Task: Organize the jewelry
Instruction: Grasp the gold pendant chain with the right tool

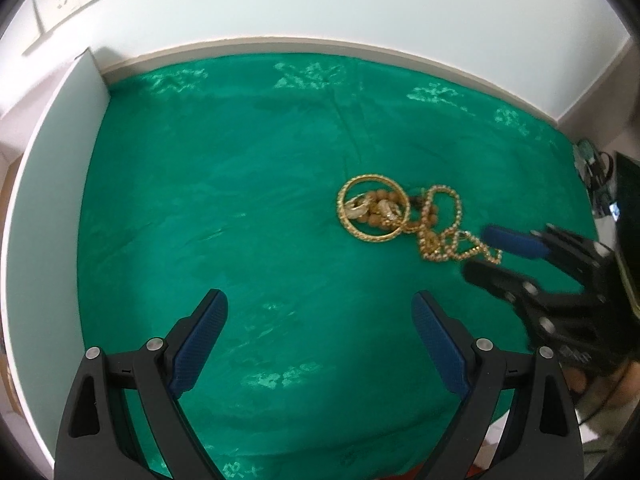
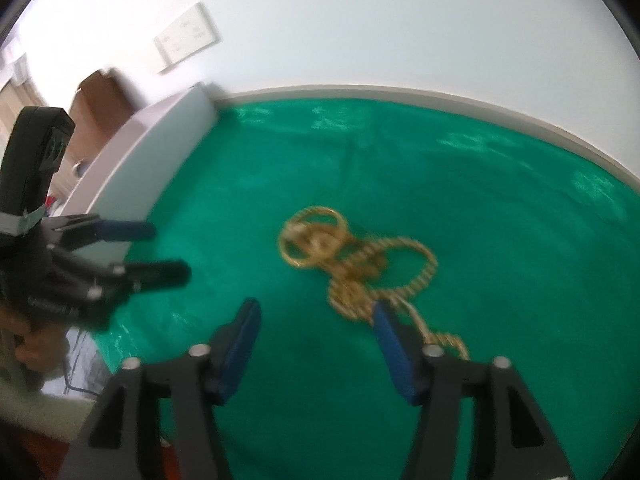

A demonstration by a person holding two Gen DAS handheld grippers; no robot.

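Note:
A tangle of gold jewelry lies on the green cloth (image 1: 240,200). Gold bangles (image 1: 372,208) ring a brown bead bracelet (image 1: 380,206), and a gold chain (image 1: 444,224) trails off to their right. My left gripper (image 1: 318,304) stands wide open over bare cloth, short of the pile. My right gripper (image 1: 480,252) comes in from the right, its tips by the chain's end. In the blurred right wrist view, the right gripper (image 2: 316,312) is open with cloth between its jaws. The chain (image 2: 400,268) runs past its right finger, beyond the bangles (image 2: 312,236). The left gripper (image 2: 168,251) shows at the left.
A white upright panel (image 1: 60,160) borders the cloth on the left, also seen as the panel (image 2: 160,152). A white wall with socket plates (image 1: 60,4) runs behind. A brown box (image 2: 100,96) sits beyond the panel. Dark clutter (image 1: 600,184) lies off the right edge.

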